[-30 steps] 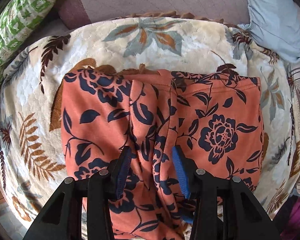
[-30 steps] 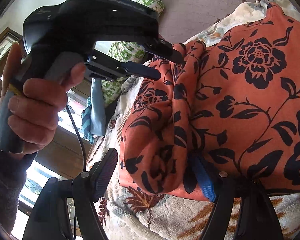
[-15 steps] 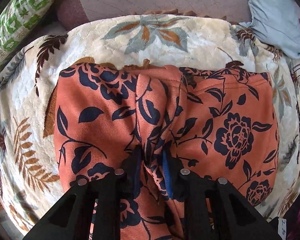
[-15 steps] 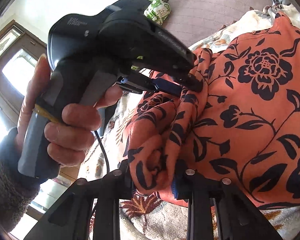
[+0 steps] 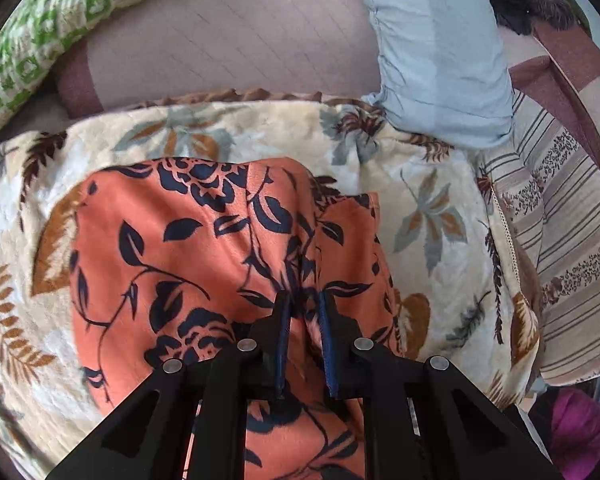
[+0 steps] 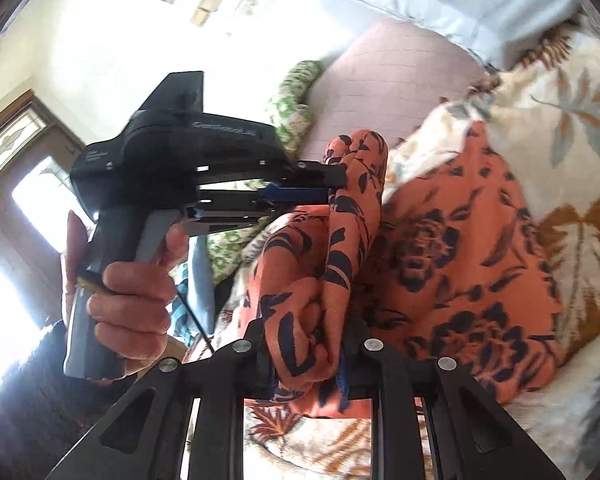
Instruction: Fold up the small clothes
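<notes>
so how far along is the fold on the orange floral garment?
Mid-fold. Done: both grippers have hold of one bunched fold of the orange floral garment. In hand: the left gripper and right gripper are both shut on that fold, which is raised off the leaf-print blanket and carried over the flat part. Left: lay it down, release, smooth it, then likely fold again.
</notes>
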`<act>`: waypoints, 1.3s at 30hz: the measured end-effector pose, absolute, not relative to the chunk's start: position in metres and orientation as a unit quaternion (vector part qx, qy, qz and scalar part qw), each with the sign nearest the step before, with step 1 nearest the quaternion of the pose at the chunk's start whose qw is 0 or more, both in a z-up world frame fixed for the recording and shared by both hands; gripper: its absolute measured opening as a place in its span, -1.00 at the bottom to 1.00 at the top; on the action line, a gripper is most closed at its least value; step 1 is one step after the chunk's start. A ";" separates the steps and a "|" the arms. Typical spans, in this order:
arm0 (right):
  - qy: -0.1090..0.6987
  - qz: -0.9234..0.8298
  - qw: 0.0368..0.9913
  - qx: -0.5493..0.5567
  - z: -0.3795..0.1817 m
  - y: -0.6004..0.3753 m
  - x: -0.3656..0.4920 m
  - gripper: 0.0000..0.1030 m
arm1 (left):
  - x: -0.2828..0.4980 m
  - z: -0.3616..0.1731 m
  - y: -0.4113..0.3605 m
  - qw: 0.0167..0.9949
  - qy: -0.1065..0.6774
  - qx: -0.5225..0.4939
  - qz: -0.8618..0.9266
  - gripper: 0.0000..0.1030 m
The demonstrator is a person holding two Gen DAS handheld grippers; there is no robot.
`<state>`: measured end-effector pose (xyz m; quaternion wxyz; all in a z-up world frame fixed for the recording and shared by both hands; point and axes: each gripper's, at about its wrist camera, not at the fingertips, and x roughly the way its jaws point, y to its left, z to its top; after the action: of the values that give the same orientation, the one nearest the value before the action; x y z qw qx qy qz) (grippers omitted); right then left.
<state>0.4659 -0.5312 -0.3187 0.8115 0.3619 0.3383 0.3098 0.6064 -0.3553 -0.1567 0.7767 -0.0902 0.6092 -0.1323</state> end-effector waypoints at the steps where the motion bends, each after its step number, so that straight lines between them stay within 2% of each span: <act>1: 0.356 0.294 0.805 0.372 -0.330 -0.538 0.470 -0.60 | 0.609 -0.173 -0.363 0.766 0.622 -0.096 -0.131 -0.73; 5: 0.417 0.273 0.771 0.397 -0.366 -0.551 0.479 -0.53 | 0.616 -0.234 -0.385 0.741 0.661 -0.065 -0.094 -0.73; 8: 0.432 0.269 0.767 0.391 -0.374 -0.549 0.481 -0.50 | 0.616 -0.245 -0.387 0.748 0.656 -0.064 -0.082 -0.73; 17: 0.435 0.264 0.765 0.395 -0.381 -0.545 0.501 -0.26 | 0.599 -0.212 -0.397 0.776 0.627 -0.021 -0.060 -0.73; 20: 0.425 0.257 0.778 0.385 -0.370 -0.546 0.494 -0.08 | 0.589 -0.196 -0.393 0.784 0.619 -0.016 -0.050 -0.72; 24: 0.408 0.246 0.802 0.360 -0.355 -0.546 0.486 0.19 | 0.577 -0.172 -0.389 0.805 0.593 0.007 -0.033 -0.57; 30: 0.393 0.224 0.824 0.340 -0.343 -0.548 0.484 0.30 | 0.562 -0.148 -0.383 0.824 0.565 0.029 -0.007 -0.35; 36: 0.372 0.217 0.839 0.333 -0.335 -0.552 0.482 0.52 | 0.558 -0.139 -0.379 0.829 0.558 0.041 0.008 -0.29; 39: 0.367 0.231 0.841 0.324 -0.332 -0.549 0.481 0.54 | 0.563 -0.139 -0.378 0.823 0.566 0.040 0.005 -0.29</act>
<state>0.4809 -0.5490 -0.3317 0.8405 0.3242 0.3673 0.2314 0.5632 -0.3776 -0.1390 0.8232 0.0398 0.5663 0.0053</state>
